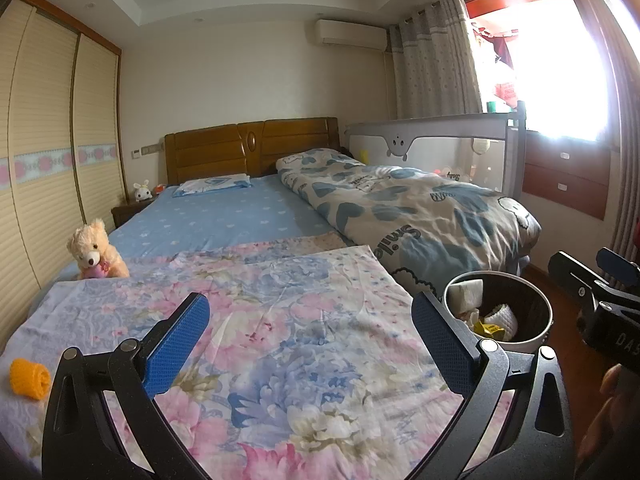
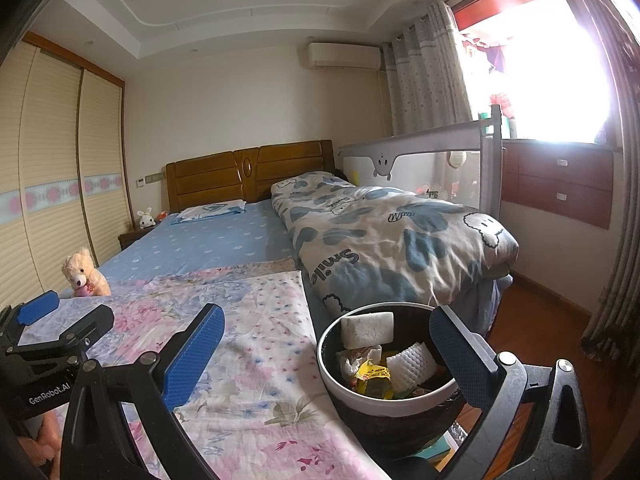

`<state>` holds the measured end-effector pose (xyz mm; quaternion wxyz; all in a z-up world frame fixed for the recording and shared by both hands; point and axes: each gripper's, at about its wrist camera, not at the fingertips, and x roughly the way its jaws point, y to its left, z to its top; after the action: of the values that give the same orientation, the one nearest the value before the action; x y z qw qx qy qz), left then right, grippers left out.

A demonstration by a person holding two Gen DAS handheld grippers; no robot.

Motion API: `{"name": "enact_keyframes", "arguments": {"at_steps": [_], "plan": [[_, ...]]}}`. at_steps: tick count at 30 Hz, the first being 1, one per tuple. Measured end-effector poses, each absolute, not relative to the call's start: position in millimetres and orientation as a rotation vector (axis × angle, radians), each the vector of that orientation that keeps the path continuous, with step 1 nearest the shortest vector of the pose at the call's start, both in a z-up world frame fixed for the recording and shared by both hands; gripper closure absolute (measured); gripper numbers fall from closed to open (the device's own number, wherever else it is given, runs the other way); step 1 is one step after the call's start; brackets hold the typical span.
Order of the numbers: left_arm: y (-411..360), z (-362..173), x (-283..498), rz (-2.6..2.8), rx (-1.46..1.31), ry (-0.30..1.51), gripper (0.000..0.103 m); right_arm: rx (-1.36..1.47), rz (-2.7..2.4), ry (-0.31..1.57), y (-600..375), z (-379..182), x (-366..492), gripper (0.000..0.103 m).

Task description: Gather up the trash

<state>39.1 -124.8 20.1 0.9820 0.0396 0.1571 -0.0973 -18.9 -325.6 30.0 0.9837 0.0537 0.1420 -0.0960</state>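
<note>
left gripper (image 1: 310, 334) held level with its 2 blue-padded jaws spread wide and nothing between them, right gripper (image 2: 328, 350) same deal, jaws wide apart and empty, both side by side pointing forward, fingers (image 1: 608, 384) wrapped on the right one's handle

1. The left gripper (image 1: 310, 344) has a black frame with triangular cut-outs, silver pivot screws and two blue, dimpled finger pads (image 1: 176, 350).
2. The right gripper (image 2: 326, 354) is built the same, with black arms and blue textured pads (image 2: 194, 356).
3. White lettering reads "GenRobot.AI" on the left gripper's body, seen from the right wrist.
</note>
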Motion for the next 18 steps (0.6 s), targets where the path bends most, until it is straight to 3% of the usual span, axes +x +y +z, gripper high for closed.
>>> {"name": "enact_keyframes", "arguments": {"at_steps": [18], "plan": [[-126.5, 17.3, 39.5, -0.199, 0.081, 0.320, 0.000, 0.108, -0.190, 0.287, -323.2, 29.4, -17.9, 0.000]]}}
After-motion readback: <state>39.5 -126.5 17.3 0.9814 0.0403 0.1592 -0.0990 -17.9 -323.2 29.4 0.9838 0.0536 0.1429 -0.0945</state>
